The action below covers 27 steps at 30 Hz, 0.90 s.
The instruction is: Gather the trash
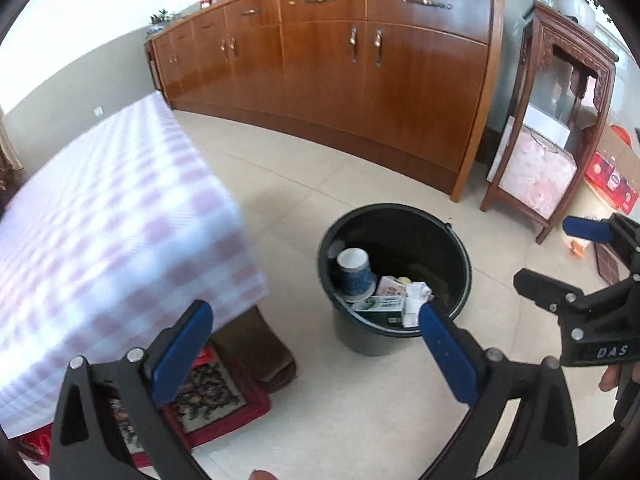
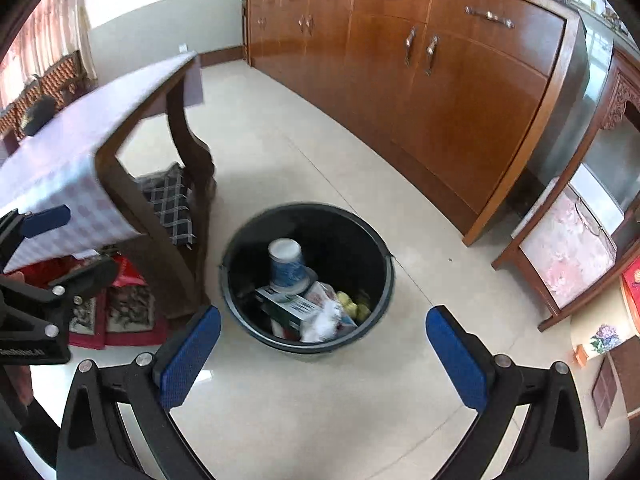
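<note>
Pale floor tiles under the left view: left tool (image 1: 316, 344) gapes wide, empty, above the black bucket (image 1: 460, 248) holding cup (image 1: 354, 270), carton and tissue. Worktop (image 1: 112, 216) edge close, blurred; a swing could clip it. Right view: right tool (image 2: 323, 351) spread, empty too; stuff beneath the worktop is murky.

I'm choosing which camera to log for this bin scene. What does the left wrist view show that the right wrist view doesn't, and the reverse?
Only the left wrist view: the checked tablecloth's top seen close.

Only the right wrist view: the table's wooden legs, a plaid cushion beneath, and yellow scraps in the bin.

Both: the black bucket with an upturned paper cup, a carton and crumpled tissue, the wooden sideboard, and each view's own open, empty tool.
</note>
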Each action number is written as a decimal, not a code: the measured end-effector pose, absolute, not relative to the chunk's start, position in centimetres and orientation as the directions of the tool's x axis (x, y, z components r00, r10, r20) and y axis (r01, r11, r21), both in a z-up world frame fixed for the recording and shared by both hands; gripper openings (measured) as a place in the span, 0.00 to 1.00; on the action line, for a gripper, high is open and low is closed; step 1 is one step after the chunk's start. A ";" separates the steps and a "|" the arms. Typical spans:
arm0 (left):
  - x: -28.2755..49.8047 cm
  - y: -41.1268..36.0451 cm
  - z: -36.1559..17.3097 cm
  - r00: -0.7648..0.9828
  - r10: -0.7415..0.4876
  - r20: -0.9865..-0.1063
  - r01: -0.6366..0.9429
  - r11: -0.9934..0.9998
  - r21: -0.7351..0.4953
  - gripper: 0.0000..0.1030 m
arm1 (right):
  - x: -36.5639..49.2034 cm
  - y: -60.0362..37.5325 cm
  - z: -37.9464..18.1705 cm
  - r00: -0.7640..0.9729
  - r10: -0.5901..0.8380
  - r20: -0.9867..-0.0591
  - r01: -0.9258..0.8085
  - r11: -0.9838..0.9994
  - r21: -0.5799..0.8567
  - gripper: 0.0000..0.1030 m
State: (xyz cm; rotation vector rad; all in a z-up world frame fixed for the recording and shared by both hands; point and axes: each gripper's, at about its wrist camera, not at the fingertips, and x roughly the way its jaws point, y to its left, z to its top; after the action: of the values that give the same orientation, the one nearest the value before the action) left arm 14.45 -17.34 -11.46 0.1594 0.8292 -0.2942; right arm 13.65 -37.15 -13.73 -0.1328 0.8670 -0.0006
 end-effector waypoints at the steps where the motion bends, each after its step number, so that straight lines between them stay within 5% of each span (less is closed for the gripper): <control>1: 14.2 -16.7 -11.1 0.645 -0.190 -0.740 0.309 0.951 0.026 1.00 | 13.5 -36.8 -13.6 0.651 -0.057 -0.757 -0.049 0.992 -0.117 1.00; 27: 3.5 -7.4 -1.2 0.783 -0.117 -0.610 0.158 0.987 0.014 1.00 | 2.5 -27.7 -3.3 0.774 -0.109 -0.624 0.070 0.994 -0.088 1.00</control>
State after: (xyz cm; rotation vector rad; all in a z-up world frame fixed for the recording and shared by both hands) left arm 3.55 -7.40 -1.21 0.0654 0.6542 -0.1484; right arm 2.54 -27.68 -3.25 -0.0609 0.6794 -0.0970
